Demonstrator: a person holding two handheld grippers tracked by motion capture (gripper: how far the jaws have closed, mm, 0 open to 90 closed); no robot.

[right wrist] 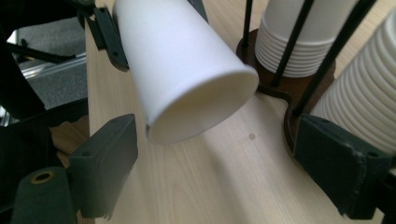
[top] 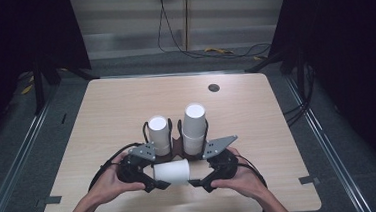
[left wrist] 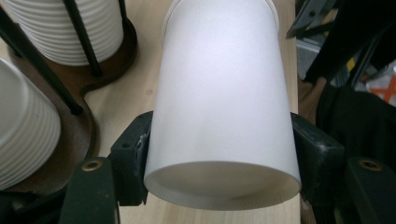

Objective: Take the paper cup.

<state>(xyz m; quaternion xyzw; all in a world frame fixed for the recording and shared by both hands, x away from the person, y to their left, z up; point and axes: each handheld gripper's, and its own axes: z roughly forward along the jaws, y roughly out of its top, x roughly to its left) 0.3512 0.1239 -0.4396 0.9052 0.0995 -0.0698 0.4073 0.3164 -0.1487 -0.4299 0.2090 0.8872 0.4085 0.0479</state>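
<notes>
A white paper cup (top: 171, 171) is held on its side just above the table's front part. My left gripper (top: 157, 177) is shut on it, and in the left gripper view its black pads press both sides of the cup (left wrist: 219, 93) near the close end. My right gripper (top: 196, 178) faces the cup's other end and stands open. In the right gripper view its jaws are wide apart (right wrist: 224, 163), with the cup's end (right wrist: 182, 70) hanging just beyond them, closest to the left pad (right wrist: 112, 158).
Just behind the grippers a brown holder (top: 178, 146) with black rods carries two upright stacks of white cups (top: 159, 133) (top: 194, 125). The wooden table (top: 126, 105) has a black round grommet (top: 214, 87) at the back right. Cables lie on the floor beyond.
</notes>
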